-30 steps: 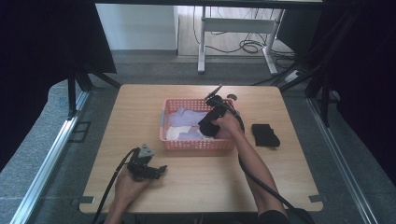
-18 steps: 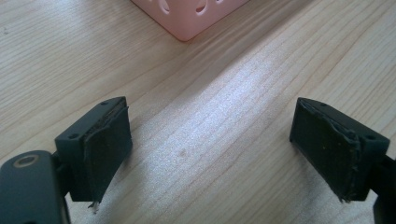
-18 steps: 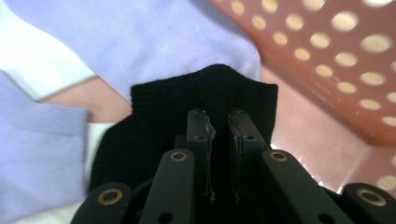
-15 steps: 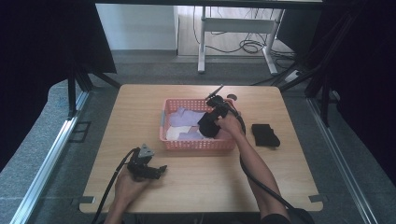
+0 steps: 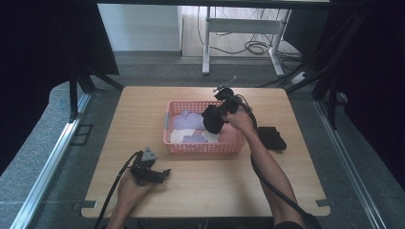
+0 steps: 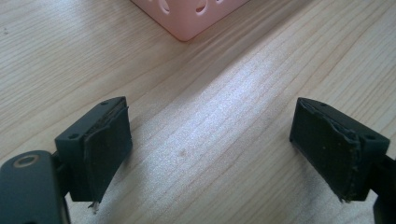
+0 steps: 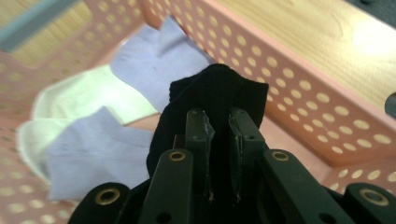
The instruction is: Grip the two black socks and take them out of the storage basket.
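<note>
A pink basket (image 5: 200, 148) stands mid-table with several lavender and white socks in it. My right gripper (image 5: 216, 114) hangs over the basket's right part, shut on a black sock (image 5: 210, 120); its jaws have just been closing on it. In the right gripper view the black sock (image 7: 215, 88) is pinched between the pads of the right gripper (image 7: 220, 123), bunched above the basket wall (image 7: 303, 93), with a lavender sock (image 7: 154, 60) and a white sock (image 7: 79, 98) below. My left gripper (image 5: 164, 172) rests near the front left, open. The left gripper (image 6: 210, 140) has bare wood between its jaws.
Another black sock (image 5: 272, 137) lies on the table to the right of the basket. A corner of the basket (image 6: 187, 14) sits beyond the left jaws. The wooden table (image 5: 210, 191) has free room along its front and left. A desk frame and cables stand on the floor behind.
My right gripper has risen from inside the basket, lifting the black sock with it. The left hand and its gripper have stayed put.
</note>
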`<move>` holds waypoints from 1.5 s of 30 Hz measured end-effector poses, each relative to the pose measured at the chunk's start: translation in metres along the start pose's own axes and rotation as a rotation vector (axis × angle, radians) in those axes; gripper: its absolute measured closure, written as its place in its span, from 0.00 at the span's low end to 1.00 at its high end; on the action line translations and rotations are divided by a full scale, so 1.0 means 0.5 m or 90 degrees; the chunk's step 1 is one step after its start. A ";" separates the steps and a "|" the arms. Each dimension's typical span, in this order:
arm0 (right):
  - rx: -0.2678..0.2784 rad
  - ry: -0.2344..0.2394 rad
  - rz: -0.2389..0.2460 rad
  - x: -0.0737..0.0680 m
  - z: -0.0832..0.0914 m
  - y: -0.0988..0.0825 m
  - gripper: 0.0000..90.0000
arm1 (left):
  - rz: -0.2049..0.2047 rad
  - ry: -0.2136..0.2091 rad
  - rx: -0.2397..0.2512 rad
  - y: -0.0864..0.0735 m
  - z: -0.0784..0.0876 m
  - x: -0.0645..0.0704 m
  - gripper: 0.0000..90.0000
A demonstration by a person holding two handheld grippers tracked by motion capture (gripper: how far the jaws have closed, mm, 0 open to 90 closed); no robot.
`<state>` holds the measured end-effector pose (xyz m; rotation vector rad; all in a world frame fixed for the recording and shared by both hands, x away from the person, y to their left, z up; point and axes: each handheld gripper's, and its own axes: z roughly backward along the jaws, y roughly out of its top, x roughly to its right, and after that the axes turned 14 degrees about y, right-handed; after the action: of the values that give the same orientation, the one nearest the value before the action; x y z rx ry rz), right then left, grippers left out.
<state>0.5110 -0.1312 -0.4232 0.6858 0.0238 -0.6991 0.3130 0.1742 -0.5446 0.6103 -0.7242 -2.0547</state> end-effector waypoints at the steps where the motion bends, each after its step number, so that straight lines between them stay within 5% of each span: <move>1: 0.003 0.002 0.003 -0.003 0.006 0.002 0.88 | 0.000 0.000 -0.001 0.000 0.000 0.000 0.14; 28: 0.057 -0.013 0.061 -0.057 0.129 0.017 0.88 | 0.000 0.001 0.000 0.000 0.000 0.000 0.14; 45: 0.076 -0.053 0.044 -0.027 0.214 -0.026 0.88 | 0.000 0.001 0.001 0.000 0.000 0.000 0.14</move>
<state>0.4713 -0.1937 -0.3436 0.7671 -0.1188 -0.6659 0.3131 0.1741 -0.5446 0.6129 -0.7240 -2.0537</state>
